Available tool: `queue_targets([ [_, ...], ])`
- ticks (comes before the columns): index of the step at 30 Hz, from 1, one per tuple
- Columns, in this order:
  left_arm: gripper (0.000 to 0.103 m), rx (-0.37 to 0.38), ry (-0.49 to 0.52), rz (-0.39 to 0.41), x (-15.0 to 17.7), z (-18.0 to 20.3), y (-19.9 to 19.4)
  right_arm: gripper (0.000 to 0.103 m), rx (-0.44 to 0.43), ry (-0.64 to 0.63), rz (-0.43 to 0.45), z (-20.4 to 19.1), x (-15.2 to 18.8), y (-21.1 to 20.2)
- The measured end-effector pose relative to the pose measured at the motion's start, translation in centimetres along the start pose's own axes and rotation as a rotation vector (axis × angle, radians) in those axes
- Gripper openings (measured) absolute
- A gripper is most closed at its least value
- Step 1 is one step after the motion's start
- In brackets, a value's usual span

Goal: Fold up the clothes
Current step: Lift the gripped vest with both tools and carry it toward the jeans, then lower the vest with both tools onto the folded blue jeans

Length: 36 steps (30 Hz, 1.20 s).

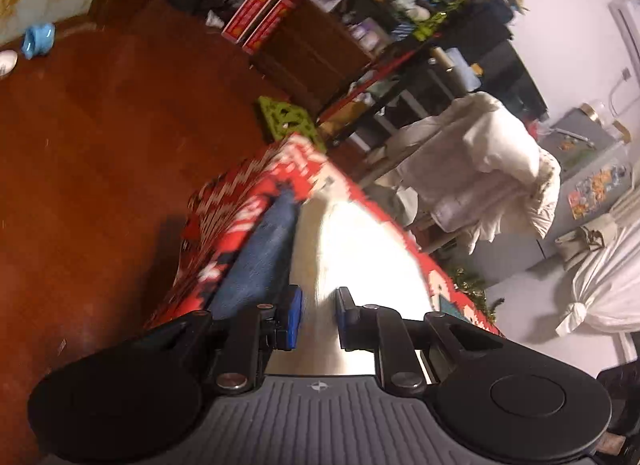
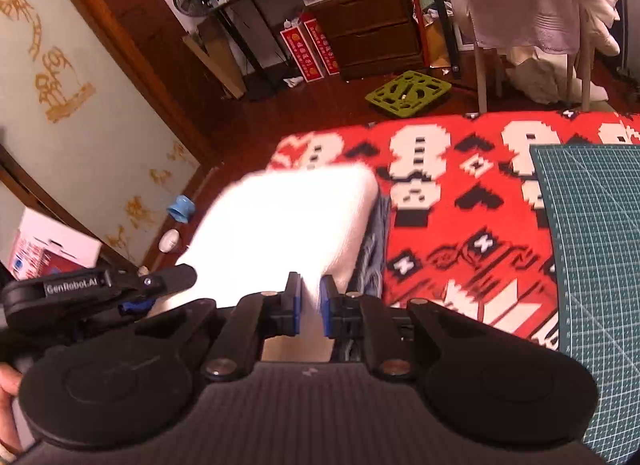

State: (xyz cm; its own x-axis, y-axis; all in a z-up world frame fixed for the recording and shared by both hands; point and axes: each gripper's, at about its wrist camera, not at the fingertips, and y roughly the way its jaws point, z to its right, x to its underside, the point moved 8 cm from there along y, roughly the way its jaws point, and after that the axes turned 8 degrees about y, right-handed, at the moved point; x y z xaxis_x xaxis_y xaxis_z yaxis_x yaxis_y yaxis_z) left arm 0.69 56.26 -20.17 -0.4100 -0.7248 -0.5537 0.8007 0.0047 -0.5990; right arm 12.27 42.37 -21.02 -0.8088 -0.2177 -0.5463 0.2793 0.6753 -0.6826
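My right claw (image 2: 309,307) is clenched on the near edge of the white garment (image 2: 288,221); cloth fills the narrow gap between its blue pads (image 2: 296,311). My left claw (image 1: 318,315) stands over the same white garment (image 1: 360,253), with cloth running between its pads (image 1: 296,315); the gap is wider there, and I cannot tell whether it grips. The garment lies, blurred, at the left end of the table, on the red patterned cloth (image 2: 460,233), partly over a blue denim piece (image 1: 260,257). A green cutting mat (image 2: 592,245) covers the table's right side. A green crate (image 2: 408,93) sits on the wooden floor (image 1: 100,145) beyond.
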Motion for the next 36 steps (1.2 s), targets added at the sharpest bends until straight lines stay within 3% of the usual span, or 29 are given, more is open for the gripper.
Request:
queue_targets([
  [12, 0.021, -0.024, 0.053, 0.008, 1.5, 0.4, -2.0, 0.014, -0.026, 0.044, -0.003, 1.3, 2.0, -1.6],
  [22, 0.021, -0.097, 0.148, -0.002, 5.5, 0.9, -4.7, 0.013, -0.072, 0.097, -0.048, 1.8, 7.4, -4.6],
  [29, 0.019, -0.123, 0.153, -0.015, 7.0, 1.0, -6.2, 0.012, -0.104, 0.079, -0.075, 2.1, 9.6, -6.8],
  [36, 0.015, -0.145, 0.239, 0.05, 6.8, 3.3, -8.8, 0.012, -0.098, 0.058, -0.001, 3.8, 7.3, -9.0],
])
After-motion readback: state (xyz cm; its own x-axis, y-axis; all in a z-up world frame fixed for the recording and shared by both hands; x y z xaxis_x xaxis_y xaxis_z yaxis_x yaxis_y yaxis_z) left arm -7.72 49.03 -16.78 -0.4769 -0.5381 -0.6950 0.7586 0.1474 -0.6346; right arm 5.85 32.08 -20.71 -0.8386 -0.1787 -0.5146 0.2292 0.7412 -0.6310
